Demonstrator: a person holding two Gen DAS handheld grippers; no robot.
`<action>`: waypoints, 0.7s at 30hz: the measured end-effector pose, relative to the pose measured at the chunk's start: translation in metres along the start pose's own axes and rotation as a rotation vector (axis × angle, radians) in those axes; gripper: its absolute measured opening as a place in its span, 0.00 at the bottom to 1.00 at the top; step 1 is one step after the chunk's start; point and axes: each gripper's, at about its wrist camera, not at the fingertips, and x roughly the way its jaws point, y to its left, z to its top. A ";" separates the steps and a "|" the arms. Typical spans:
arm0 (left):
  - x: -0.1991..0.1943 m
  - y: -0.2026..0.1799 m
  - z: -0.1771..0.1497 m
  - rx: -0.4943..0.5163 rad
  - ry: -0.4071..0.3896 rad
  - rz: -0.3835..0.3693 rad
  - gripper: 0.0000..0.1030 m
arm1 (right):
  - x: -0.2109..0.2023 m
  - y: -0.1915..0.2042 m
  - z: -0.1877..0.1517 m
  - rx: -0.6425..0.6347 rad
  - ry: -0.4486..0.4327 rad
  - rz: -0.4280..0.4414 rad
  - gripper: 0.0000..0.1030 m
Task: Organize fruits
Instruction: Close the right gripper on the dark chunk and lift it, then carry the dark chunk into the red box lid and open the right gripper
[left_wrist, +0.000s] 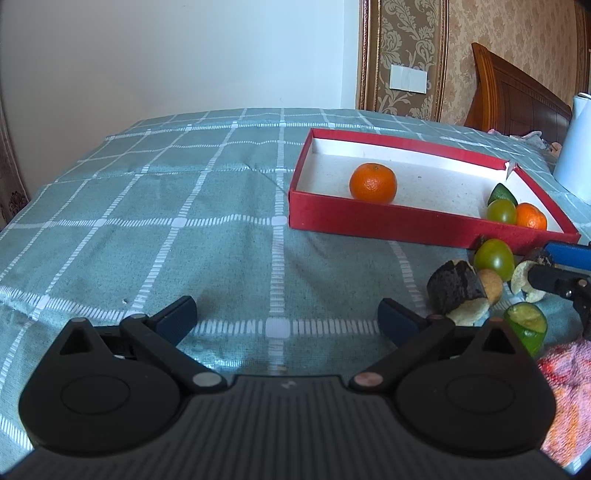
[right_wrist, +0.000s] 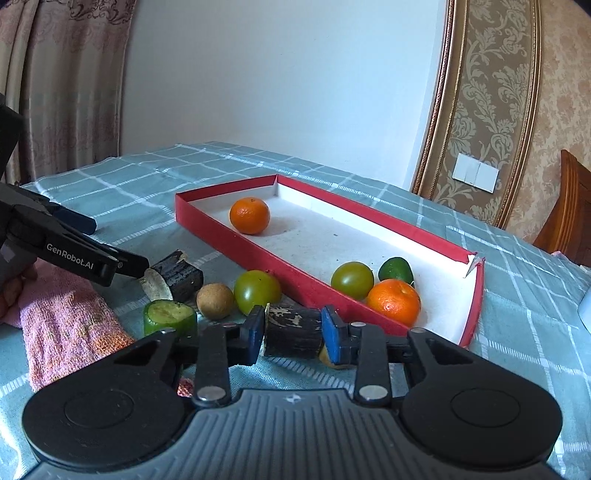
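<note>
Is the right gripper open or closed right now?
Closed: right gripper pads press both ends of a dark sugarcane piece.

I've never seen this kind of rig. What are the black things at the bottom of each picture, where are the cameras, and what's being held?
They are two hand-held grippers, each with a fisheye camera looking along its fingers. The left gripper is open over the bedspread, holding nothing. The right gripper is shut on a dark chunk. A red tray holds two oranges and two green fruits. More pieces lie outside it beside a pink towel.
</note>
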 end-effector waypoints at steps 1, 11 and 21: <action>0.000 0.000 0.000 0.000 0.000 0.000 1.00 | -0.001 0.000 0.000 0.005 -0.004 0.000 0.32; 0.000 0.000 0.000 0.000 0.000 0.000 1.00 | -0.018 -0.011 0.009 0.041 -0.056 -0.017 0.32; 0.000 0.000 0.000 0.000 0.000 0.000 1.00 | -0.032 -0.036 0.021 0.066 -0.103 -0.078 0.32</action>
